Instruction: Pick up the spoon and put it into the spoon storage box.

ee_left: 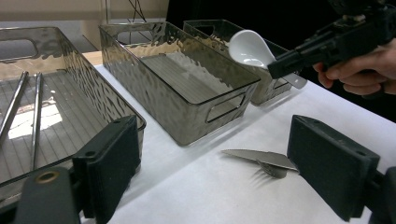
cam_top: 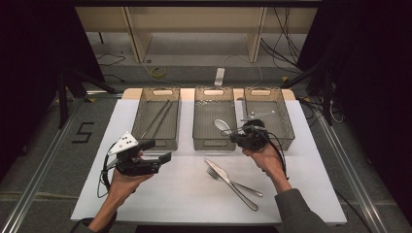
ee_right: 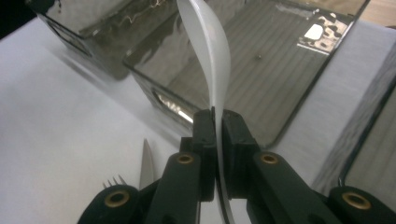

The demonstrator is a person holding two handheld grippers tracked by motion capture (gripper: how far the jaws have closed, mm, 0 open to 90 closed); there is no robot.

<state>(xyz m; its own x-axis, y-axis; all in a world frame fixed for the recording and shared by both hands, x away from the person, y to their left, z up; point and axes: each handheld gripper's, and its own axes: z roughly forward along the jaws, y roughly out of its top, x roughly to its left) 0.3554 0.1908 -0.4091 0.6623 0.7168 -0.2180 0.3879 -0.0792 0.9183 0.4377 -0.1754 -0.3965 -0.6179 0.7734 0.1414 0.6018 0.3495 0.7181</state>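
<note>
My right gripper (cam_top: 236,135) is shut on the handle of a white spoon (cam_top: 222,125) and holds it in the air over the front right corner of the middle grey bin (cam_top: 213,143). In the right gripper view the spoon (ee_right: 212,56) rises edge-on from the closed pads of that gripper (ee_right: 217,135), above the bin's ribbed floor. My left gripper (cam_top: 158,151) hovers over the white mat before the left bin (cam_top: 158,143), open and holding nothing. From the left gripper (ee_left: 219,163) view, the spoon (ee_left: 250,49) and right gripper (ee_left: 299,58) show at the upper right.
Three clear grey bins stand in a row at the back of the white mat (cam_top: 145,194). The left bin holds two metal chopsticks (cam_top: 156,119). A knife (cam_top: 228,180) and a fork (cam_top: 240,185) lie crossed on the mat's front middle. The knife (ee_left: 259,157) lies ahead of my left jaws.
</note>
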